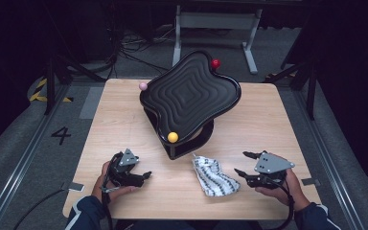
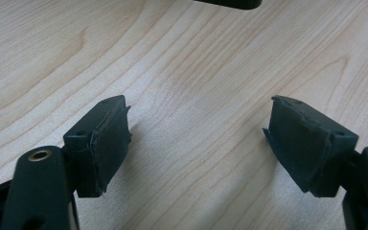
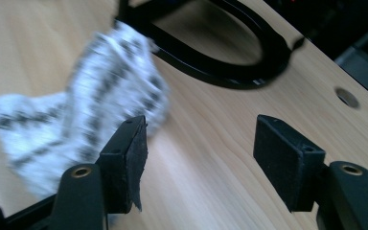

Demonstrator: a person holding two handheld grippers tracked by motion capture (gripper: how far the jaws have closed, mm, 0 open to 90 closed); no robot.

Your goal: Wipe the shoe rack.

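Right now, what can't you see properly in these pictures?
- The cloth is smeared by motion blur in the right gripper view, so its pattern is unclear.
- The red ball is partly hidden behind the black tray's rim in the high view.
- The stand is mostly covered by that tray in the high view.
- The stand's top is cut off by the upper edge in the left gripper view.

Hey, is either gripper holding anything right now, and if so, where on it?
Nothing is held. The right gripper stands open beside the patterned cloth, and the left gripper is open over bare table.
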